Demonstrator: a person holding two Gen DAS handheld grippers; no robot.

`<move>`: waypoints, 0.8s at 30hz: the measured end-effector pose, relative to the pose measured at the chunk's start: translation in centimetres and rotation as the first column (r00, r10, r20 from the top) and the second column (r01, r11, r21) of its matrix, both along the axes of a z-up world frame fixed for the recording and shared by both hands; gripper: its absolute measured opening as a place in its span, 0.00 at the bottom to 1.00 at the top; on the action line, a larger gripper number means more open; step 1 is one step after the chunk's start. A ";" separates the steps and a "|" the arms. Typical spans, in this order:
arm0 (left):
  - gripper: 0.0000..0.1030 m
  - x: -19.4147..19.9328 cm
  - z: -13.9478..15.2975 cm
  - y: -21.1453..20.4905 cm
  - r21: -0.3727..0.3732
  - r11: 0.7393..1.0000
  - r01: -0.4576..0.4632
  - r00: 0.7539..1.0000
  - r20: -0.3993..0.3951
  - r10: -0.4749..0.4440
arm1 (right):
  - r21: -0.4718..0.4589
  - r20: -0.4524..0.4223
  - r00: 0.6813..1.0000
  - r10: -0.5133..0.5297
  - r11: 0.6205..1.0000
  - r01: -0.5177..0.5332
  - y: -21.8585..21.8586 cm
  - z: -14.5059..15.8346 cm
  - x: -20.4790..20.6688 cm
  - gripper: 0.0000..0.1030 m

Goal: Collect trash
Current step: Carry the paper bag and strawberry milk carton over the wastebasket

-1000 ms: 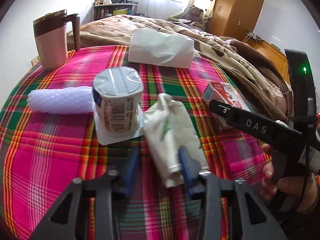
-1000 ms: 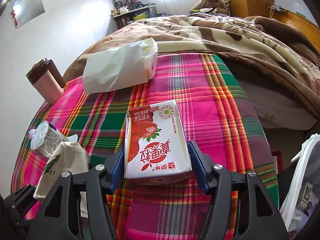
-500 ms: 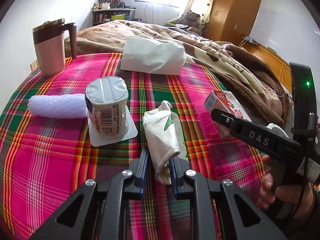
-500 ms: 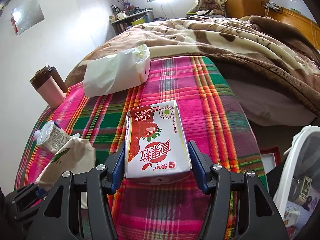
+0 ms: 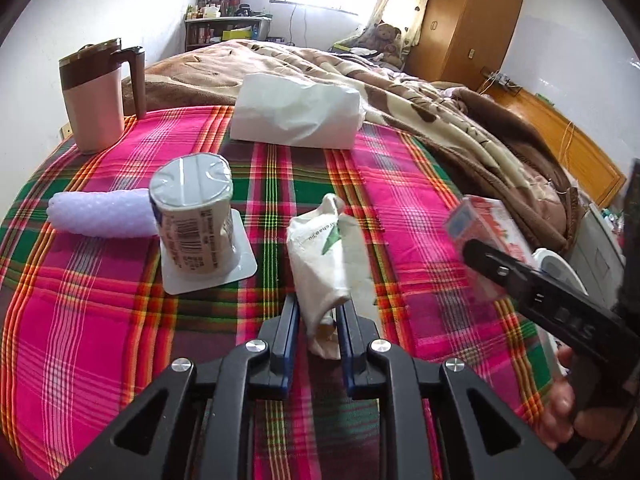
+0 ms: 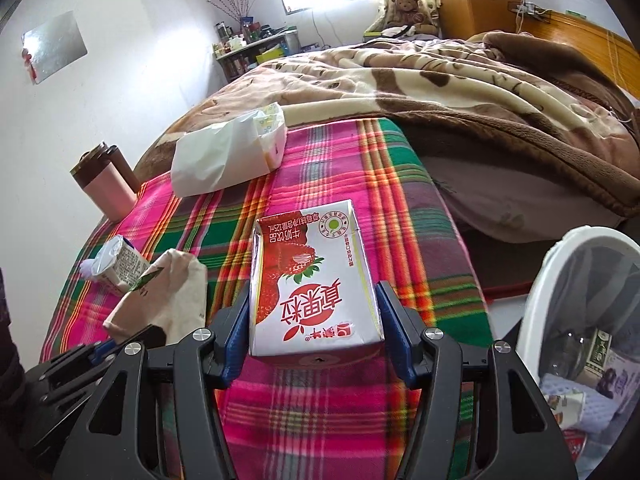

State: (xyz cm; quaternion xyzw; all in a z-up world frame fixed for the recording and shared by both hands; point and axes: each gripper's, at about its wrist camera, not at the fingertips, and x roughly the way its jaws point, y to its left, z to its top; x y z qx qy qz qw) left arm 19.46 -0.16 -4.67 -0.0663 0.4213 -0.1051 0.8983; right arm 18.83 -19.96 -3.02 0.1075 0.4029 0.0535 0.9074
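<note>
My left gripper (image 5: 318, 316) is shut on the near end of a crumpled white paper wrapper (image 5: 328, 252) with green print, which lies on the plaid cloth (image 5: 120, 320). In the right wrist view the same wrapper (image 6: 168, 296) shows at the lower left. My right gripper (image 6: 316, 316) is shut on a red and white strawberry milk carton (image 6: 312, 276), held just above the cloth. That carton (image 5: 488, 232) shows at the right of the left wrist view behind the right gripper's arm. A white bin (image 6: 560, 272) with trash inside stands at the lower right.
An upturned yogurt cup (image 5: 192, 216) and a roll of bubble wrap (image 5: 100, 212) sit left of the wrapper. A pink mug with a brown lid (image 5: 96, 100) and a white tissue pack (image 5: 296, 116) stand further back. A brown blanket (image 6: 460, 92) covers the bed beyond.
My left gripper's jaws have closed from wide apart onto the wrapper. The right gripper has carried the carton to the right, and more of the white bin has come into view.
</note>
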 end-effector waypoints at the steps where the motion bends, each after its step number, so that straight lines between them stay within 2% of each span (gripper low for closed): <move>1: 0.19 0.2 -0.2 -0.1 -0.004 1.000 0.004 1.000 -0.008 -0.004 | 0.003 0.001 1.000 -0.004 1.000 0.004 -0.2 0.0 0.0 0.58; 3: 0.22 0.7 -0.3 -0.3 -0.006 1.000 -0.004 1.000 -0.014 0.004 | 0.009 0.001 1.000 -0.011 1.000 0.011 -0.5 0.0 -0.1 0.58; 4: 0.32 0.9 -0.2 -0.5 0.000 1.000 -0.010 1.000 -0.008 0.010 | 0.009 0.002 1.000 -0.011 1.000 0.011 -0.6 0.0 -0.1 0.58; 5: 0.53 1.0 -0.1 -0.6 0.003 1.000 -0.011 1.000 0.001 0.011 | 0.007 0.003 1.000 -0.012 1.000 0.012 -0.6 0.0 -0.2 0.58; 6: 0.63 1.3 -0.1 -0.8 0.002 1.000 -0.013 1.000 0.002 0.013 | 0.004 0.006 1.000 -0.013 1.000 0.013 -0.7 0.1 -0.3 0.58; 7: 0.70 1.5 -0.2 -0.9 -0.010 1.000 -0.009 1.000 -0.003 0.009 | -0.002 0.009 1.000 -0.016 1.000 0.016 -0.7 0.1 -0.4 0.58; 10: 0.70 2.0 -0.6 -1.7 -0.012 1.000 0.011 1.000 -0.024 -0.012 | -0.001 0.011 1.000 -0.024 1.000 0.024 -1.0 0.1 -0.5 0.58; 16: 0.70 2.3 -1.0 -2.8 0.075 0.997 0.004 1.000 -0.017 -0.003 | 0.002 0.005 0.999 -0.032 0.999 0.032 -1.3 -0.1 -0.5 0.58; 19: 0.59 2.1 -0.9 -2.7 0.096 0.995 -0.010 1.000 -0.009 0.011 | 0.003 0.005 0.999 -0.032 0.999 0.032 -1.4 -0.1 -0.6 0.58; 21: 0.51 2.0 -0.8 -2.5 0.080 0.997 -0.002 1.000 -0.009 0.003 | 0.004 0.009 0.999 -0.032 0.999 0.032 -1.5 0.0 -0.7 0.58; 24: 0.45 1.6 -0.5 -2.5 0.087 0.996 0.002 1.000 0.004 -0.003 | 0.002 0.019 0.999 -0.034 0.999 0.034 -1.5 0.1 -1.0 0.58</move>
